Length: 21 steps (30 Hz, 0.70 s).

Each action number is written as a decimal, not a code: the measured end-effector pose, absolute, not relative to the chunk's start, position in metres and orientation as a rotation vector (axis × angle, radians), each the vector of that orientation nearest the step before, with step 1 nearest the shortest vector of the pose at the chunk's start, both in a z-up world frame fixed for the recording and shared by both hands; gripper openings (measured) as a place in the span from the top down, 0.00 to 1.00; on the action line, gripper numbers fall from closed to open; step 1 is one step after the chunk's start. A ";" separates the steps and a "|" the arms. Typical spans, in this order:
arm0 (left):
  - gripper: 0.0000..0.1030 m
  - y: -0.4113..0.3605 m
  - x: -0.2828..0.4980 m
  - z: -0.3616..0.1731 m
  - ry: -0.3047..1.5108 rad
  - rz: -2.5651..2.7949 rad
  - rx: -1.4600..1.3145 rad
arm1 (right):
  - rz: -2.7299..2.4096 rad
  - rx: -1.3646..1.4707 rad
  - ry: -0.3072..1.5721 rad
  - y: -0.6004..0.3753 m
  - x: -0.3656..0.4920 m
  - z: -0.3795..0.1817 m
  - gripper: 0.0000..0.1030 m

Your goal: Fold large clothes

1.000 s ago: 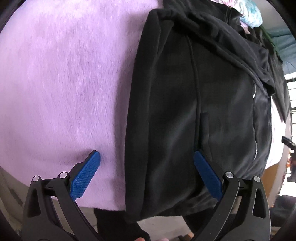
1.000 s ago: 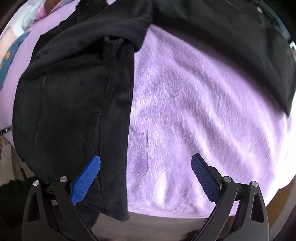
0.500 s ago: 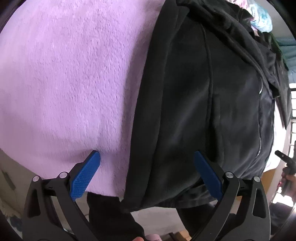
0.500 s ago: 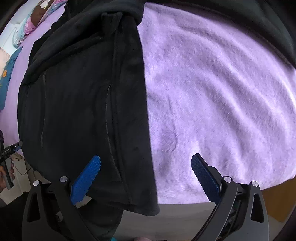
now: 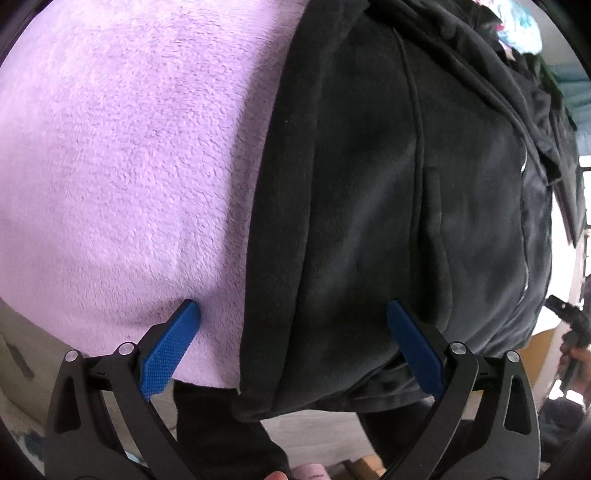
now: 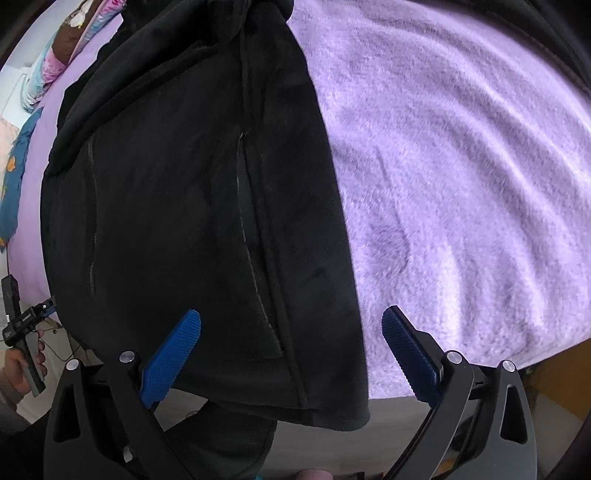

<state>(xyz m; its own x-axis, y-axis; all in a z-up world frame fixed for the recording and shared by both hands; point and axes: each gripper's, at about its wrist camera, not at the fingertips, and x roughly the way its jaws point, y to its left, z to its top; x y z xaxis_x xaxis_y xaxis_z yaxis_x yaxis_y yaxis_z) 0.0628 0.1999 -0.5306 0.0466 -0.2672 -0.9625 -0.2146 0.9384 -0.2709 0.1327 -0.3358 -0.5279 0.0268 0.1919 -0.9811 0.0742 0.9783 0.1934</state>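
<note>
A large black fleece zip jacket (image 5: 388,203) lies on a lilac plush blanket (image 5: 129,166), its hem hanging over the near edge of the bed. My left gripper (image 5: 293,332) is open, its blue pads either side of the jacket's left hem corner, just above it. In the right wrist view the same jacket (image 6: 192,203) fills the left half, the blanket (image 6: 461,184) the right. My right gripper (image 6: 291,339) is open, straddling the jacket's right hem corner. Neither gripper holds cloth.
Patterned pillows (image 6: 62,48) lie at the far left of the bed, and colourful bedding (image 5: 517,29) at the top right. The other hand-held gripper (image 6: 22,325) shows beyond the jacket. The bed's near edge drops to the floor (image 6: 388,417) below the hem.
Both grippers have moved in toward the jacket's hem, so the hem corners now sit between the open pads. The jacket has not moved.
</note>
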 end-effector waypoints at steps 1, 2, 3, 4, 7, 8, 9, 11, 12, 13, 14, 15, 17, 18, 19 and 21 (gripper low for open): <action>0.06 0.199 0.063 -0.530 1.535 -0.040 -0.388 | 0.092 0.214 1.545 -0.334 0.130 -0.530 0.06; 0.06 0.198 0.062 -0.530 1.535 -0.038 -0.392 | 0.093 0.214 1.547 -0.332 0.129 -0.532 0.06; 0.06 0.197 0.062 -0.531 1.536 -0.036 -0.396 | 0.095 0.215 1.548 -0.330 0.129 -0.533 0.06; 0.06 0.198 0.061 -0.530 1.536 -0.033 -0.402 | 0.098 0.214 1.550 -0.328 0.128 -0.535 0.06; 0.06 0.195 0.059 -0.531 1.535 -0.031 -0.404 | 0.106 0.206 1.556 -0.321 0.126 -0.539 0.06; 0.06 0.195 0.060 -0.531 1.536 -0.032 -0.404 | 0.108 0.205 1.556 -0.319 0.125 -0.540 0.06; 0.06 0.195 0.060 -0.531 1.536 -0.031 -0.404 | 0.109 0.205 1.556 -0.317 0.125 -0.541 0.06; 0.06 0.201 0.061 -0.532 1.541 -0.029 -0.408 | 0.108 0.208 1.559 -0.315 0.124 -0.545 0.06; 0.06 0.202 0.062 -0.532 1.543 -0.030 -0.412 | 0.106 0.209 1.560 -0.312 0.125 -0.546 0.06; 0.06 0.203 0.063 -0.532 1.544 -0.030 -0.419 | 0.104 0.211 1.562 -0.309 0.124 -0.548 0.06; 0.06 0.204 0.061 -0.535 1.545 -0.031 -0.430 | 0.106 0.217 1.563 -0.307 0.126 -0.549 0.06; 0.06 0.202 0.059 -0.535 1.547 -0.032 -0.445 | 0.108 0.220 1.563 -0.304 0.125 -0.550 0.06; 0.06 0.202 0.056 -0.538 1.551 -0.036 -0.463 | 0.113 0.221 1.563 -0.296 0.124 -0.552 0.05; 0.06 0.202 0.055 -0.538 1.551 -0.040 -0.465 | 0.116 0.231 1.562 -0.292 0.123 -0.553 0.05; 0.06 0.202 0.054 -0.538 1.550 -0.042 -0.474 | 0.117 0.237 1.562 -0.289 0.123 -0.553 0.05; 0.06 0.202 0.052 -0.539 1.549 -0.050 -0.507 | 0.131 0.263 1.565 -0.284 0.120 -0.555 0.05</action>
<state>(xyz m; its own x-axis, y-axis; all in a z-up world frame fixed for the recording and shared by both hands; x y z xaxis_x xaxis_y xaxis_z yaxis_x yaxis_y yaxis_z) 0.0523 0.2023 -0.5389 0.0422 -0.3436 -0.9382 -0.2825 0.8966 -0.3411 0.1199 -0.2837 -0.5550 0.0064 0.2478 -0.9688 0.0832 0.9653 0.2475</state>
